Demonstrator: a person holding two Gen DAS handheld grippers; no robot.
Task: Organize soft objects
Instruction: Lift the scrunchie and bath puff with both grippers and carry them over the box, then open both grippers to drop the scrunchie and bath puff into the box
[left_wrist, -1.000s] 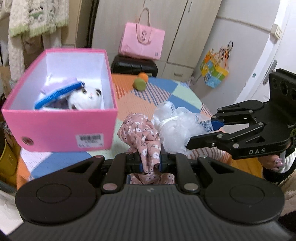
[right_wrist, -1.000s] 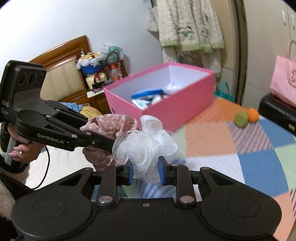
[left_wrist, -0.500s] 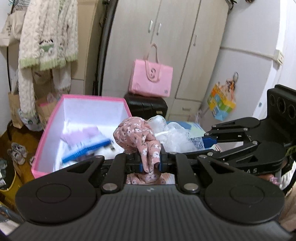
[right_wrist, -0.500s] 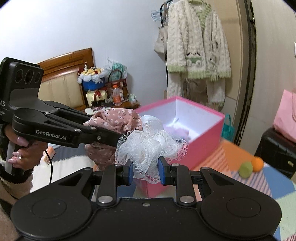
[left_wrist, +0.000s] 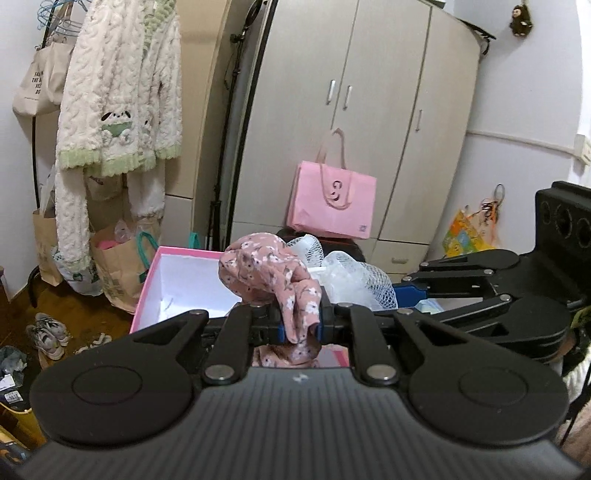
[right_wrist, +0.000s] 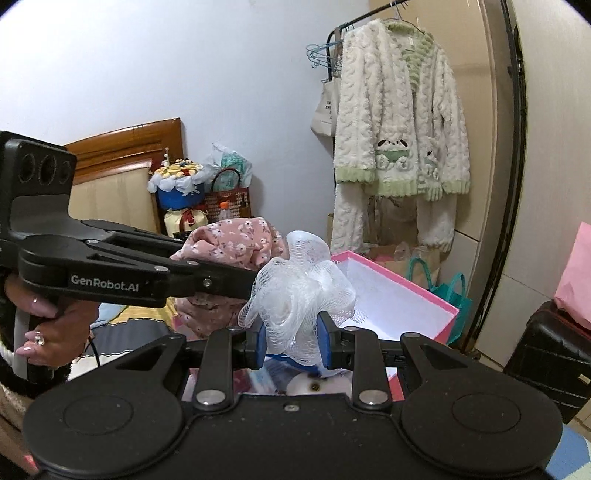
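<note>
My left gripper (left_wrist: 301, 328) is shut on a pink floral cloth (left_wrist: 269, 273), held up over the near rim of the open pink box (left_wrist: 177, 284). My right gripper (right_wrist: 293, 341) is shut on a white mesh bath puff (right_wrist: 299, 284), held above the same pink box (right_wrist: 391, 295). The two grippers are side by side. The cloth also shows in the right wrist view (right_wrist: 229, 243), and the puff in the left wrist view (left_wrist: 354, 277). A white plush toy (right_wrist: 314, 386) lies in the box just below my right gripper.
A cream fluffy robe (left_wrist: 118, 99) hangs on a rack beyond the box. A pink tote bag (left_wrist: 332, 206) stands on a black case before a wardrobe (left_wrist: 351, 110). Paper bags (left_wrist: 118, 266) and shoes (left_wrist: 48, 332) sit on the floor at left.
Both grippers have risen and moved over the pink box with their loads. The box has dropped low in both views and the bed surface has gone out of sight.
</note>
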